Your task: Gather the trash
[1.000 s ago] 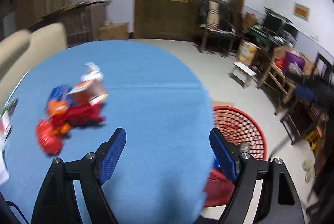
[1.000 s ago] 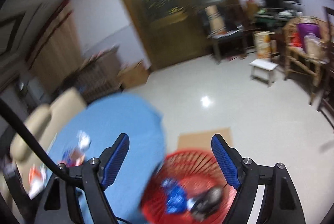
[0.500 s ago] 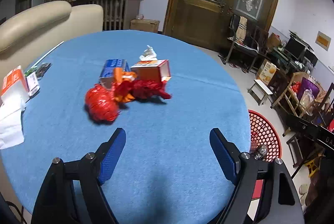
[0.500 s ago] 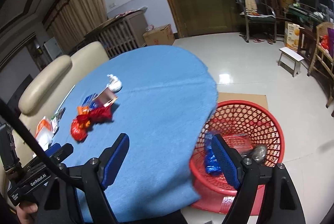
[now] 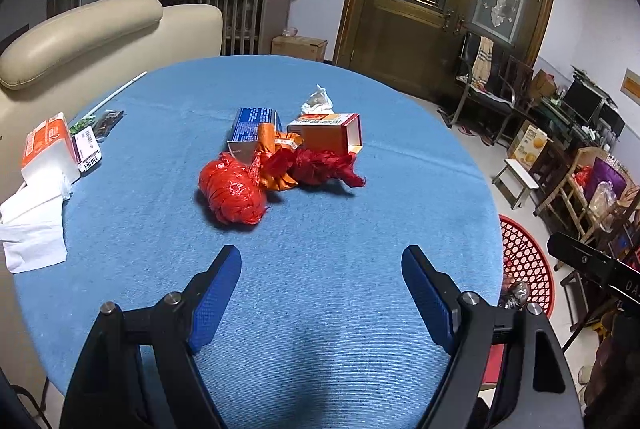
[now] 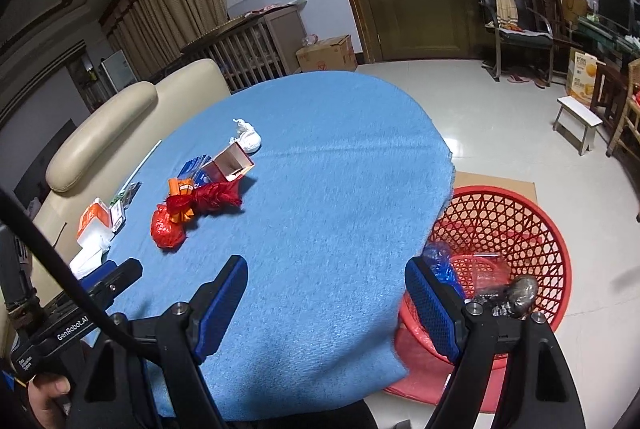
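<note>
A heap of trash lies mid-table: a crumpled red plastic bag (image 5: 232,195) (image 6: 168,227), an orange wrapper (image 5: 276,149), a darker red wrapper (image 5: 324,167) (image 6: 214,197), a blue carton (image 5: 252,127), an open orange box (image 5: 330,133) (image 6: 232,163) and a white wad (image 5: 318,101) (image 6: 248,139). My left gripper (image 5: 322,293) hovers open over bare blue cloth, short of the red bag. My right gripper (image 6: 326,303) is open above the table's near right edge, nothing between its fingers. A red mesh basket (image 6: 532,229) (image 5: 524,261) on the floor holds blue and dark trash.
The round table (image 5: 360,309) wears a blue cloth. A tissue pack (image 5: 48,149), loose tissues (image 5: 32,229) and small packets (image 5: 90,145) lie at its left edge. A beige sofa (image 5: 80,41) stands behind. Chairs, a stool (image 6: 580,119) and boxes line the room's right side.
Both views have swung from the basket side toward the table, so the trash heap now lies ahead of the left gripper. Both grippers stayed open and empty.
</note>
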Demonstrator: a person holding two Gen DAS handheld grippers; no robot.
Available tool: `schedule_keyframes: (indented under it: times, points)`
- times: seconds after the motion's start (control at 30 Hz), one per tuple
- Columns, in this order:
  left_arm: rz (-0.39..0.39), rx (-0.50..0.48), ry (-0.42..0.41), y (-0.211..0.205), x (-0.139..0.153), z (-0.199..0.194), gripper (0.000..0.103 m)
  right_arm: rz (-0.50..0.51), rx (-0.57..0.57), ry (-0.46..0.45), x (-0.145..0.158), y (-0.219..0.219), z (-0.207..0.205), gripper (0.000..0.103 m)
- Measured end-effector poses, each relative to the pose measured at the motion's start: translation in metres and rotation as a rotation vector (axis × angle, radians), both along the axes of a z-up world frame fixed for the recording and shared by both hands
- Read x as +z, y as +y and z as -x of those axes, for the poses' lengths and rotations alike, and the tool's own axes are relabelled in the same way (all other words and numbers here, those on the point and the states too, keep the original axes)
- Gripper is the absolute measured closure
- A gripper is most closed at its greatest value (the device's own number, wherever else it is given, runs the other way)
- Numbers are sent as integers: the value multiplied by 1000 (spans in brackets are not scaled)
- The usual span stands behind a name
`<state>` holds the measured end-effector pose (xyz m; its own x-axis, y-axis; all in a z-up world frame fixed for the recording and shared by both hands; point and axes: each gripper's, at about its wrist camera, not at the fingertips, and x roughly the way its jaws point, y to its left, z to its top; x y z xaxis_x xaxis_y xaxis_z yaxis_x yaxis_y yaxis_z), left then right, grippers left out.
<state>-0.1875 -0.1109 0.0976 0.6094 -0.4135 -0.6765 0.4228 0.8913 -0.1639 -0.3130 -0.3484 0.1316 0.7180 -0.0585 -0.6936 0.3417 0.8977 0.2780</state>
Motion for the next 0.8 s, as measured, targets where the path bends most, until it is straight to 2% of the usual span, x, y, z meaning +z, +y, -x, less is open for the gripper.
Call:
schedule_keyframes:
  times: [0.2, 0.47, 0.67, 0.8]
  points:
    - [-46, 24, 4, -4, -1, -3, 20, -39, 13, 1, -10, -5, -4, 19]
    - [-85, 120, 19, 11, -5, -8, 20, -96, 81, 35, -35, -1, -17, 19]
    - [-116, 151, 44, 16, -17, -33, 20, -90, 122, 36, -37, 8, -29, 19]
    - [-120, 142, 11, 11, -23, -60, 20, -93, 134, 56, -41, 15, -32, 19]
